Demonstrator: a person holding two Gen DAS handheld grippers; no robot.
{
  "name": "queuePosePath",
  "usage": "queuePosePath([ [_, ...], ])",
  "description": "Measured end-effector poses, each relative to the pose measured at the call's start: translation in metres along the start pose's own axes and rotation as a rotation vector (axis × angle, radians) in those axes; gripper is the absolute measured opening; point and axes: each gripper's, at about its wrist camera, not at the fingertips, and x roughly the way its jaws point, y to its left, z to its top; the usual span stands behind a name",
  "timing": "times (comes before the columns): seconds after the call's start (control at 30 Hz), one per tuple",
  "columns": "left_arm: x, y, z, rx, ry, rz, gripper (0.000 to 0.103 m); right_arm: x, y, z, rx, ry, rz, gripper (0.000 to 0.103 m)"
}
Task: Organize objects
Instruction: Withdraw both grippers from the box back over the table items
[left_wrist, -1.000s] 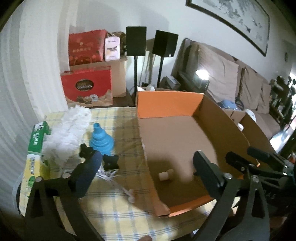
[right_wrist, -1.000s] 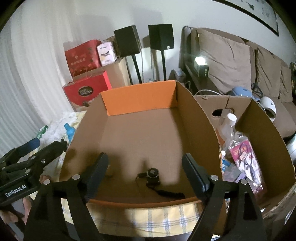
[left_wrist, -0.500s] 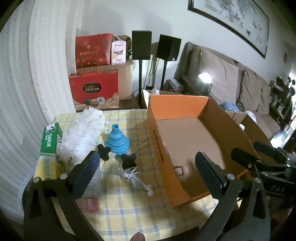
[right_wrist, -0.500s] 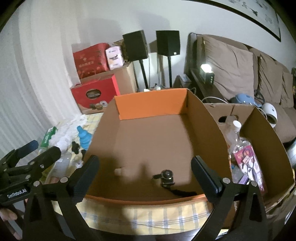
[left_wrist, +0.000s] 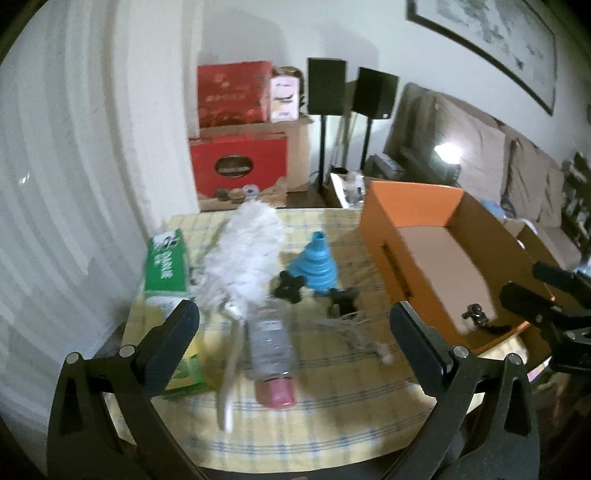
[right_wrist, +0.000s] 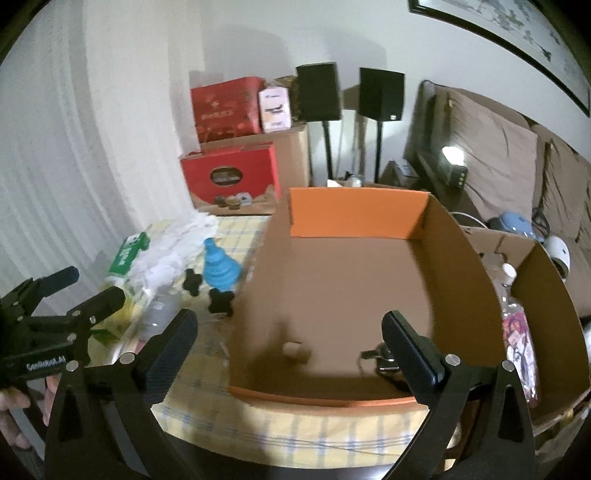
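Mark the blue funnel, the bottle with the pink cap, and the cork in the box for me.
Funnel (left_wrist: 314, 266): left wrist view, on its ribbed blue cone.
Bottle (left_wrist: 271, 339): left wrist view, on its clear body above the pink cap.
Cork (right_wrist: 292, 349): right wrist view, on its pale side, on the box floor.

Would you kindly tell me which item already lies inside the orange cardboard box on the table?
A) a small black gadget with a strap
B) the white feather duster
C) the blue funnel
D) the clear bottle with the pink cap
A: the small black gadget lies on the floor of the orange cardboard box, whereas the other three items rest outside it on the checked tablecloth.
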Motion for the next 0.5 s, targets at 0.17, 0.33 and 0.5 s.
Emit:
queuePosePath([
  [0.17,-0.001,0.029,-0.002,-0.054,0.003,0.018,0.103,0.006,0.016,0.002,-0.008,0.003,0.050,0.101],
  [0.33,-0.001,0.056,-0.002,-0.111,0.009,0.025,0.103,0.014,0.029,0.006,-0.011,0.019,0.092,0.100],
  [0.5,0.004,0.073,-0.003,-0.131,0.014,0.026,0.103,0.023,0.044,0.009,-0.041,0.030,0.100,0.094],
])
